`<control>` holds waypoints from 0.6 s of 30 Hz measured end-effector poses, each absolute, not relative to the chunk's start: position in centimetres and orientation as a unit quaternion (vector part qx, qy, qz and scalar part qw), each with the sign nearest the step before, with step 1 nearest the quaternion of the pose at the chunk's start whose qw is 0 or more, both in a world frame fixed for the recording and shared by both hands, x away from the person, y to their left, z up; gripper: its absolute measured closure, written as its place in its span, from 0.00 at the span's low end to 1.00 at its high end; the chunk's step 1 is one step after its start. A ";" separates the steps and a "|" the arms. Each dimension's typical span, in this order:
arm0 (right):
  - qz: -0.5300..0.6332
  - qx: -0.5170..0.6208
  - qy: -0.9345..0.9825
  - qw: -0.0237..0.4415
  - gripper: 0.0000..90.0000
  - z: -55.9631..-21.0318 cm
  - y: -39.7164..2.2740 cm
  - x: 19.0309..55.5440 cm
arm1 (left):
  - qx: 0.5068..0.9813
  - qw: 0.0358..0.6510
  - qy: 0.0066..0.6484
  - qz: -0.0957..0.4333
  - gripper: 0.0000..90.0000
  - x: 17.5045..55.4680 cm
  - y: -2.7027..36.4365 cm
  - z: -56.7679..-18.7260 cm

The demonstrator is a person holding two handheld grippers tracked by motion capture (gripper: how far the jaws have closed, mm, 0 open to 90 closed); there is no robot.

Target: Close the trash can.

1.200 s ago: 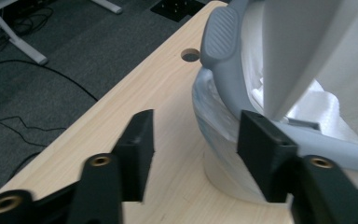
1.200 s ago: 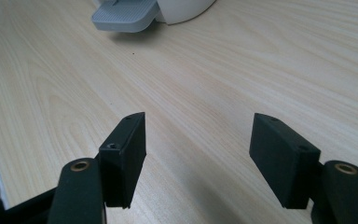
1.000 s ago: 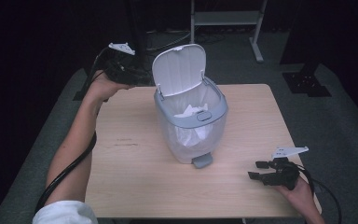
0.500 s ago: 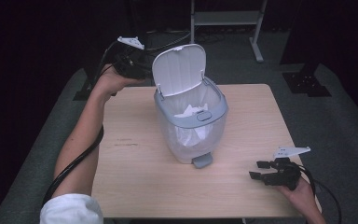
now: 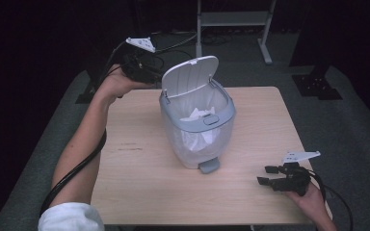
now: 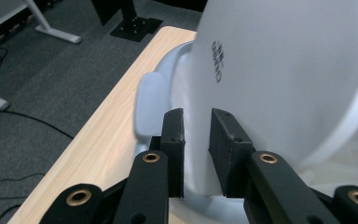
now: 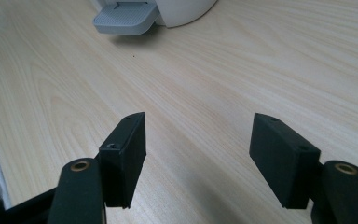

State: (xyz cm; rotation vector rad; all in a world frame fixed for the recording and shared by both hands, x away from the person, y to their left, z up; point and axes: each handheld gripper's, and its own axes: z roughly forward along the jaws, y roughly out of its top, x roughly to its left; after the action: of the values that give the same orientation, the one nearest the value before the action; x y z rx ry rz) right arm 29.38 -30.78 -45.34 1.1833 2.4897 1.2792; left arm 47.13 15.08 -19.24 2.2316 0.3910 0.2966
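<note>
One bin (image 5: 197, 126) is seen, standing upright near the middle of the wooden surface (image 5: 139, 178), with one lid (image 5: 190, 76), one foot pedal (image 5: 208, 165) and one clear liner bag (image 5: 207, 139). Two claws are counted, one in each hand.

The bin's lid is raised on its hinge at the far side, tilted back past upright. Inside the bin, crumpled white paper (image 5: 198, 115) is held within the liner; how much lies below cannot be told. The pedal sticks out at the bin's near foot.

The left claw (image 5: 142, 72) is held at the far left of the bin, just behind the raised lid. In the left gripper view its jaws have just been closing and are seen narrowed around the lid's lower edge (image 6: 200, 177), which passes between the two pads; the pads appear to press on it. The printed mark on the lid's outer face (image 6: 217, 56) is given by this view alone, as is the grey collar (image 6: 149, 107) from behind.

The right claw (image 5: 275, 176) is rested at the near right corner of the surface, well apart from the bin. Its jaws (image 7: 198, 158) are spread wide with nothing between them but bare wood, and the pedal (image 7: 123, 17) is shown close up beyond them.
</note>
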 end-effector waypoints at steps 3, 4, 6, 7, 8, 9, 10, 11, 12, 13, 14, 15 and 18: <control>0.420 0.388 0.819 0.051 0.39 -45.3 -30.7 29.4 | 0.892 0.412 0.145 0.117 0.83 46.7 14.5 -19.0; 0.419 0.386 0.820 0.051 0.39 -45.3 -30.6 29.4 | 0.894 0.408 0.138 0.120 0.83 46.4 14.2 -18.9; 0.419 0.386 0.820 0.051 0.39 -45.4 -30.6 29.4 | 0.898 0.404 0.124 0.119 0.83 45.9 13.5 -18.6; 0.419 0.386 0.820 0.051 0.39 -45.4 -30.6 29.4 | 0.898 0.404 0.124 0.119 0.83 45.9 13.5 -18.6; 0.419 0.387 0.820 0.051 0.39 -45.3 -30.5 29.4 | 0.901 0.401 0.117 0.117 0.82 45.6 13.1 -18.6; 0.419 0.386 0.820 0.051 0.39 -45.3 -30.5 29.4 | 0.902 0.400 0.114 0.116 0.82 45.4 12.8 -18.6; 0.419 0.386 0.820 0.051 0.39 -45.3 -30.5 29.4 | 0.902 0.400 0.111 0.116 0.82 45.3 12.6 -18.6; 0.419 0.386 0.820 0.051 0.39 -45.3 -30.5 29.4 | 0.902 0.400 0.111 0.116 0.82 45.3 12.6 -18.6; 0.418 0.385 0.821 0.050 0.39 -45.4 -30.5 29.4 | 0.906 0.393 0.104 0.116 0.81 45.1 12.3 -18.7; 0.418 0.385 0.821 0.050 0.39 -45.4 -30.5 29.4 | 0.906 0.393 0.104 0.116 0.81 45.1 12.3 -18.7; 0.418 0.385 0.822 0.049 0.39 -45.4 -30.4 29.4 | 0.907 0.393 0.100 0.114 0.81 44.8 11.9 -18.8; 0.418 0.385 0.822 0.049 0.39 -45.4 -30.4 29.4 | 0.908 0.392 0.098 0.113 0.80 44.7 11.7 -18.9; 0.418 0.385 0.821 0.050 0.39 -45.4 -30.4 29.4 | 0.911 0.386 0.091 0.111 0.79 44.4 11.2 -19.1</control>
State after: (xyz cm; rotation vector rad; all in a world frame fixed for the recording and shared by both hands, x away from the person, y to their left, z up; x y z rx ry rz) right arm 29.38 -30.36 -45.35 1.1713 2.5024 1.2738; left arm 44.37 11.17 -19.12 2.3199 0.2316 0.2821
